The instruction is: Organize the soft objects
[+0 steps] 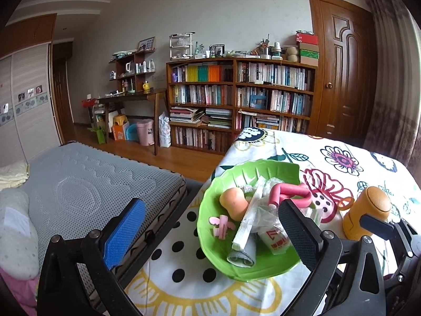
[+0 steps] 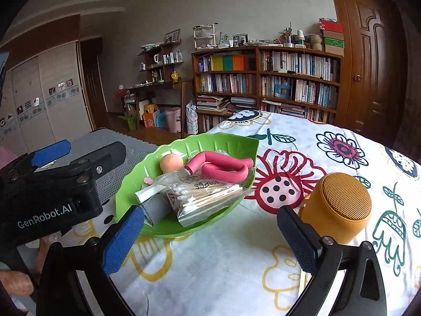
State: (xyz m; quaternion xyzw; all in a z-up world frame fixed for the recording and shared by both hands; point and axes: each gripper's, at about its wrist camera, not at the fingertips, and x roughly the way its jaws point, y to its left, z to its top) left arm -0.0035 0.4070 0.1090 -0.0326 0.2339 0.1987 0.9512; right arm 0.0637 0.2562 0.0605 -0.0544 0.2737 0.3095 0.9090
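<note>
Both the left gripper (image 1: 210,226) and right gripper (image 2: 210,226) are held wide apart, empty; the pink foam curler (image 2: 221,164) in the green leaf-shaped plastic dish (image 2: 210,139) at frame centre is best pinched mid-loop.

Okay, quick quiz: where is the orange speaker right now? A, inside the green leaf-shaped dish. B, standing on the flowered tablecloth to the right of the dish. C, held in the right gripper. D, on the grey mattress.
B. The orange speaker stands on the flowered tablecloth to the right of the green leaf-shaped dish; the right gripper is open with nothing between its fingers.
</note>
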